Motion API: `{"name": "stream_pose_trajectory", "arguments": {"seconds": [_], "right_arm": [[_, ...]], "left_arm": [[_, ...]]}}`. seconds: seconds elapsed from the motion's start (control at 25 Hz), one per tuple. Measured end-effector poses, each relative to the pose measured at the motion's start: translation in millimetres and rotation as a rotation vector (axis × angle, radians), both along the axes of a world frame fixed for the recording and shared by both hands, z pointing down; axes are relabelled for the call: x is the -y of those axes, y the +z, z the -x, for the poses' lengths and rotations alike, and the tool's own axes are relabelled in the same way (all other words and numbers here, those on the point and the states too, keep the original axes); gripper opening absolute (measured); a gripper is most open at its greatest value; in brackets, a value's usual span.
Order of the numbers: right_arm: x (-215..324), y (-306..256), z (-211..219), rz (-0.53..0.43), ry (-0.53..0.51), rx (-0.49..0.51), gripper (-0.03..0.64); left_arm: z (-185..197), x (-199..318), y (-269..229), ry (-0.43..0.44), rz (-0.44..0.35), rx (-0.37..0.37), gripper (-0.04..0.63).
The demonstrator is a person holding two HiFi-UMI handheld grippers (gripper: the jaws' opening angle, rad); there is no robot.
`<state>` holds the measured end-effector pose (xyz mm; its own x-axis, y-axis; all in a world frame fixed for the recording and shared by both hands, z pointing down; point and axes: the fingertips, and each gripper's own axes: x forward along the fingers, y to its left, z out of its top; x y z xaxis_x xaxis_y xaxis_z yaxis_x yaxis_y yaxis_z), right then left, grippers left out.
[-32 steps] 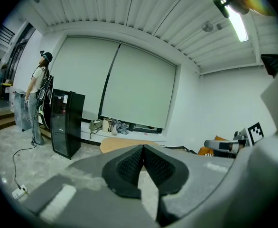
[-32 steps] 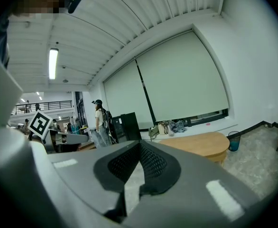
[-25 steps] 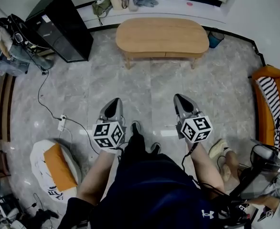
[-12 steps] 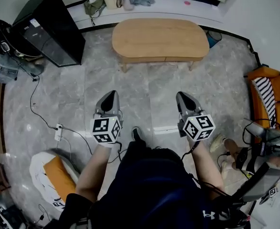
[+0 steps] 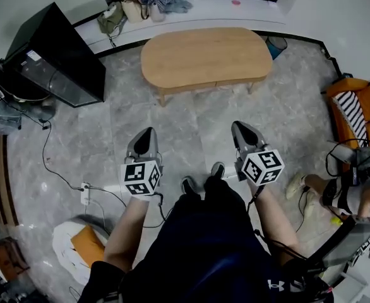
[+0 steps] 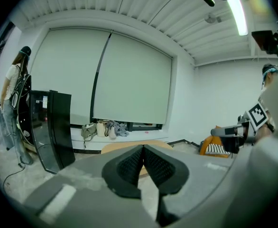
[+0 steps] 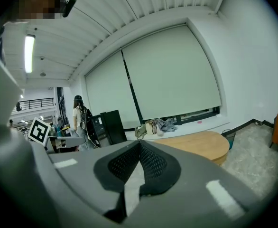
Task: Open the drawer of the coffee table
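Bare floor is stretching from the left claw and right claw to the far bench, giving a straight path. A black cabinet is crowding the far left. A cable is trailing across the near left floor. An orange chair is flanking the right.

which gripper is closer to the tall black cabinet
Left. The left gripper sits down-right of the tall black cabinet; the right gripper is farther right, beyond the left one.
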<state>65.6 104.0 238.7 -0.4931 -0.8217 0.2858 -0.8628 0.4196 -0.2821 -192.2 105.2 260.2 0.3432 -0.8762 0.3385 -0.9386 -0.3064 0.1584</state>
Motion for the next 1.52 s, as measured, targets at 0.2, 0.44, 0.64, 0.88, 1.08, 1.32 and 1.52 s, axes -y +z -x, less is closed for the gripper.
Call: {"name": "stream_pose_trajectory", "arguments": {"seconds": [0.2,0.44,0.64,0.88,1.08,1.32,1.52], "right_arm": [[28.9,20.8,-10.9,0.027,-0.003,0.028,0.002],[82.3,43.7,-27.2,0.065,-0.012,0.081,0.002],[133.6,65.1,-50.2,0.098,-0.049,0.095,0.002],[182.9,110.6,-72.1,0.155,-0.116,0.092,0.003],[211.4,137.0,-80.3,0.197,-0.129,0.108,0.003],[232.3,170.2,-80.6,0.228,-0.144,0.11,0.003],[249.3,210.8,-77.6,0.256,-0.136,0.101,0.003]], "left_arm": [[-15.7,22.9,8.9,0.014,0.013,0.03,0.002],[-38.4,59.1,23.2,0.019,0.042,0.082,0.002],[-67.2,99.0,38.8,0.013,0.071,0.114,0.002],[-87.7,128.5,77.1,-0.082,0.177,0.015,0.002],[-89.2,140.5,95.4,-0.121,0.218,0.032,0.002],[-73.5,150.5,120.3,-0.155,0.244,0.065,0.003],[-58.7,169.1,163.3,-0.146,0.271,0.101,0.003]]}}
